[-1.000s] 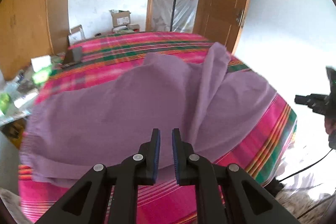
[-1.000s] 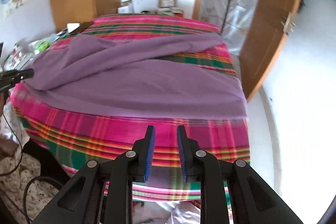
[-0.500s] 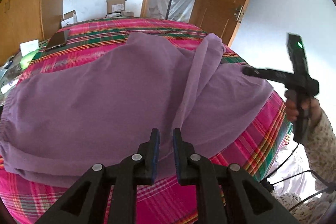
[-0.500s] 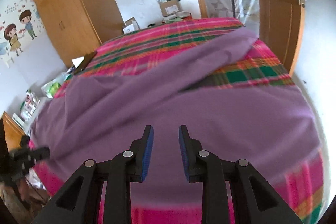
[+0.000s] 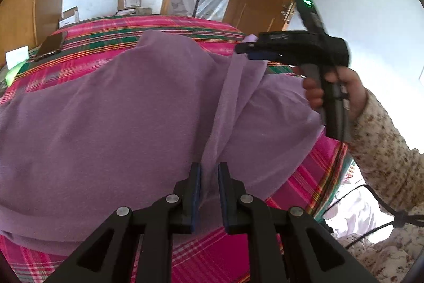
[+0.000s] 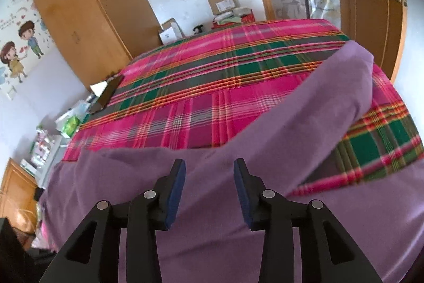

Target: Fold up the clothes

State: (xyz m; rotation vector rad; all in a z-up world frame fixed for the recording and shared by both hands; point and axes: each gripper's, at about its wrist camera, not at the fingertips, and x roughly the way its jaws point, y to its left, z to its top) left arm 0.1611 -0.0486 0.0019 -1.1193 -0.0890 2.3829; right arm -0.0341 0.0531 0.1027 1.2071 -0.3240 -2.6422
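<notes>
Purple garment [image 5: 111, 118] spread rumpled across pink-green plaid bed [image 6: 212, 76], one long fold or sleeve raised in a ridge running toward the far edge.

The far half of the pink-and-green plaid bedspread [image 6: 212, 76] lies bare and open to a reach, broken only by a dark flat phone [image 6: 107, 94] at its left edge beside the tall wooden wardrobe [image 6: 87, 23]. On the near half, the crumpled purple cotton garment [image 5: 119, 118] rises in 1 long raised fold [image 5: 230, 97]. The right gripper [image 5: 245, 51], jaws opening, hangs just above that fold's far end, crossing the space there.
</notes>
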